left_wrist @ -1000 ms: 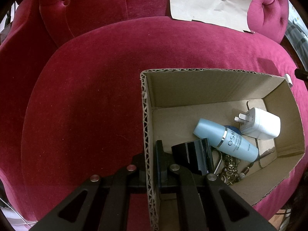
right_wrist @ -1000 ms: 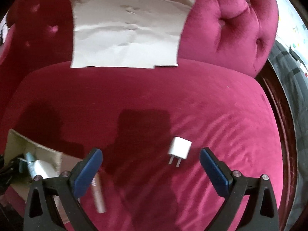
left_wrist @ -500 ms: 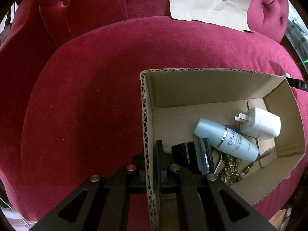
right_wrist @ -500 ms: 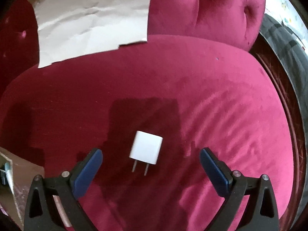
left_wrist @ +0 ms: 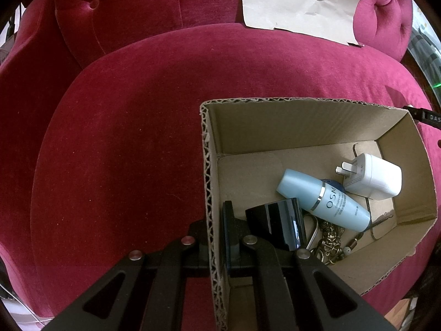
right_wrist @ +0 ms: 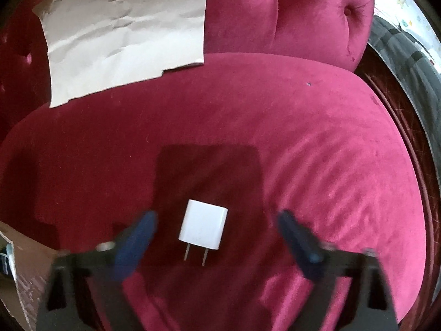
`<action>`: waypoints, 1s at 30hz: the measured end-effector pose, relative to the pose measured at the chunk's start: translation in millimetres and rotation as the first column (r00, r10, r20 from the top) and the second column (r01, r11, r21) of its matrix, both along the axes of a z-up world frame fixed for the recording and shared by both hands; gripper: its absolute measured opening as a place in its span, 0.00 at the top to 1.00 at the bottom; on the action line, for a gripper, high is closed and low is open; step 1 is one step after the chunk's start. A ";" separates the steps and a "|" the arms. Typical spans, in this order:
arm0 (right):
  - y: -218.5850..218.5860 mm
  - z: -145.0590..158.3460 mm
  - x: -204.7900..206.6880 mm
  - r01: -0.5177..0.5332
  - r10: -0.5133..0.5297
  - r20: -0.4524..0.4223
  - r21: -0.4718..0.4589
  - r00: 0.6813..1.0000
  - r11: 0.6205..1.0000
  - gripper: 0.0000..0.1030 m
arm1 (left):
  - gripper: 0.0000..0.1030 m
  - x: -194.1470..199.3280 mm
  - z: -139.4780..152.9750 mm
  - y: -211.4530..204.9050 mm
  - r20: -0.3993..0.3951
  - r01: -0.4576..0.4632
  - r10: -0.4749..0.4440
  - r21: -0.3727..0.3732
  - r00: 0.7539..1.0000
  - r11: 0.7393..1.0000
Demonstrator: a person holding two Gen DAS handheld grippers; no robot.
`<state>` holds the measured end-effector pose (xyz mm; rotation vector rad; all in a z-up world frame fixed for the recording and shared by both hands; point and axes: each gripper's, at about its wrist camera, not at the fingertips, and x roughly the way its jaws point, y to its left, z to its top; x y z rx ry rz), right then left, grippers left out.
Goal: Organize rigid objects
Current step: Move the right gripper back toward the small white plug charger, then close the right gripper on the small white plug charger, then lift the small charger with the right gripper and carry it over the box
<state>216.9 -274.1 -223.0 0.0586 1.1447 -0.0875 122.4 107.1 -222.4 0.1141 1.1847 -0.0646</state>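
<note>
My left gripper (left_wrist: 216, 220) is shut on the left wall of an open cardboard box (left_wrist: 209, 171) that sits on a red velvet sofa seat. Inside the box lie a light blue bottle (left_wrist: 322, 200), a white charger (left_wrist: 372, 176), a black glossy block (left_wrist: 275, 223) and a metal keychain (left_wrist: 330, 242). My right gripper (right_wrist: 217, 222) is open, with its blurred blue fingers on either side of a small white plug adapter (right_wrist: 204, 224) that lies on the seat, prongs toward me.
A crumpled sheet of brown paper (right_wrist: 124, 33) leans on the tufted sofa back; it also shows in the left wrist view (left_wrist: 300, 2). The box corner (right_wrist: 16, 264) sits at the lower left of the right wrist view. The sofa's right edge (right_wrist: 408, 149) drops off.
My right gripper has moved forward and down toward the white plug adapter, which now lies between its fingers. The left gripper and the box have not moved.
</note>
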 end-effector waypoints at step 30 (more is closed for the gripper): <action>20.9 26.6 -22.0 -0.027 0.027 -0.016 -0.012 1.000 1.000 0.73 | 0.95 -0.5 -0.1 0.1 0.000 0.001 -0.001 0.000 1.000 1.000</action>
